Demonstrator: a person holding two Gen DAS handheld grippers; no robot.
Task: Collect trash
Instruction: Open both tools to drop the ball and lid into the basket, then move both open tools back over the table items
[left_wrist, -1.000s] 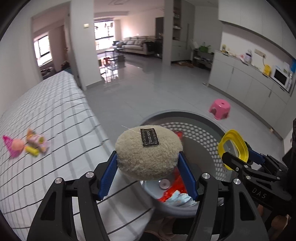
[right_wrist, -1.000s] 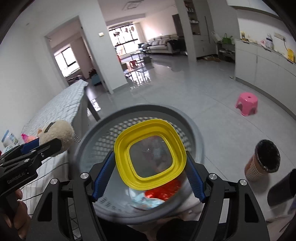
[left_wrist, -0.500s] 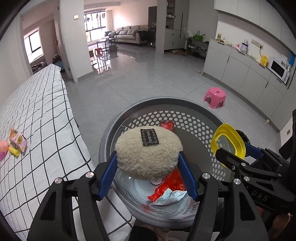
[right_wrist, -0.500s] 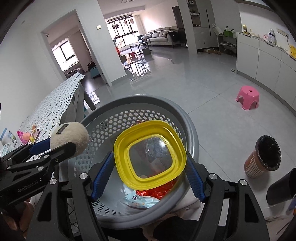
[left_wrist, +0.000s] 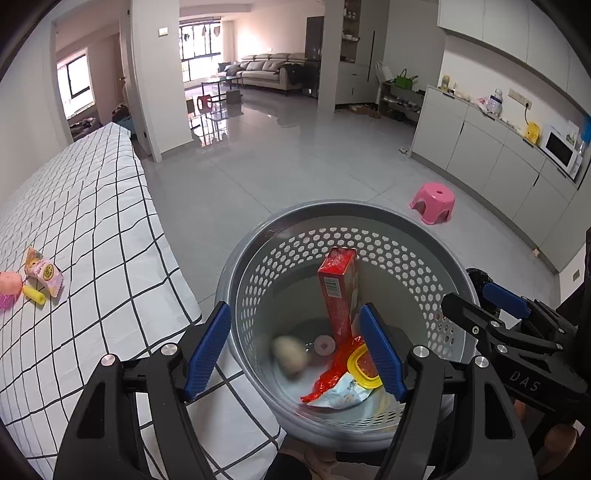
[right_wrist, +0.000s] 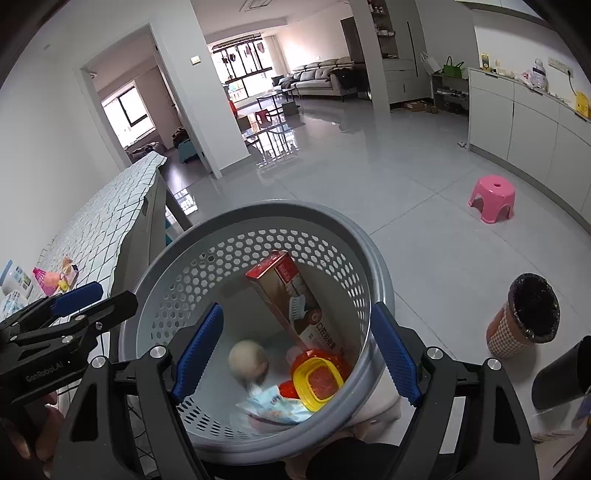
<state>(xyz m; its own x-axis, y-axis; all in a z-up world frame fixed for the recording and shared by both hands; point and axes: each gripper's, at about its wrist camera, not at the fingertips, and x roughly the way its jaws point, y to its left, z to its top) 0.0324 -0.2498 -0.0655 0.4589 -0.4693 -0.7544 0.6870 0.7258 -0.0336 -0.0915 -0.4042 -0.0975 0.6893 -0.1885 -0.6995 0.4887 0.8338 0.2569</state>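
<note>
A grey perforated basket (left_wrist: 258, 266) (right_wrist: 351, 240) stands on the floor beside the table. Inside lie a beige fluffy pad (left_wrist: 290, 356) (right_wrist: 248, 360), blurred as it drops, a yellow-rimmed lid (left_wrist: 360, 367) (right_wrist: 317, 376), a tall red box (left_wrist: 338, 286) (right_wrist: 291, 295), red wrapper and a pale blue packet (right_wrist: 275, 404). My left gripper (left_wrist: 295, 349) hangs over the basket, jaws opening, nothing between them. My right gripper (right_wrist: 293, 352) is also above the basket, jaws opening and empty. Each gripper shows at the edge of the other's view.
A table with a checked cloth (left_wrist: 92, 229) is at the left, holding small pink and yellow wrappers (left_wrist: 40, 275). A pink stool (left_wrist: 432, 203) stands on the tiled floor. A paper cup with a dark liner (right_wrist: 524, 321) sits to the right of the basket.
Both grippers let go: the beige pad fell from the left jaws and the yellow lid from the right jaws into the basket. Both pairs of jaws stand wider.
</note>
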